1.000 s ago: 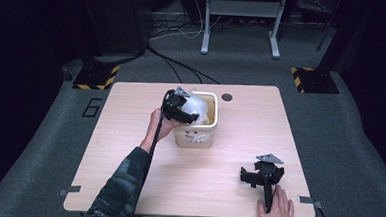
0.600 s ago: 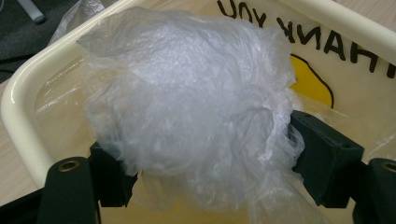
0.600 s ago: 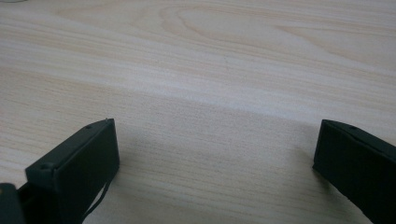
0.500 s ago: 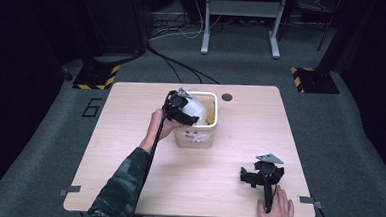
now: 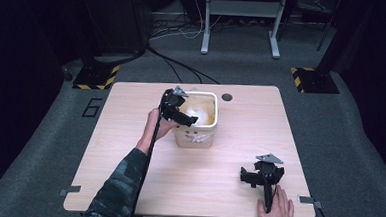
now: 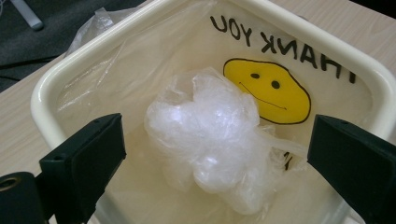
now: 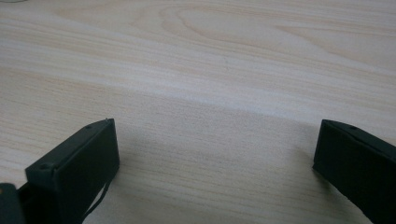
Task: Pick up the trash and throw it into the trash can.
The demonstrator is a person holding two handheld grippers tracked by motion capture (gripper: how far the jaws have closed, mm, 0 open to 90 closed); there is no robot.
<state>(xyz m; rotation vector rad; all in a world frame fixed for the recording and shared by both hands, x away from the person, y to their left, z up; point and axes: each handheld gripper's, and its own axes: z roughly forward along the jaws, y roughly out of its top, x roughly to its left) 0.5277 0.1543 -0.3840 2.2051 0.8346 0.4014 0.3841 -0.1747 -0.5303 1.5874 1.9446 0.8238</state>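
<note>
Between the left tongs [image 6: 215,154] sits a crinkly, shiny clear plastic wad [image 6: 210,140] in a smooth cream plastic tub [image 6: 46,88]. Under the dull black right tongs [image 7: 215,158], the bench [image 7: 210,70] is pale, smooth wood.

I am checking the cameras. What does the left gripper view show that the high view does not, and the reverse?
Left gripper view alone: the bag's print, "THANK YOU" and a yellow smiley, and its own jaws wide apart either side of the crumpled wad.

High view alone: the whole table, both hands, the right gripper resting near the table's front right, and the floor.

Both: the bin, its liner and the wad, with the left gripper over it.
</note>
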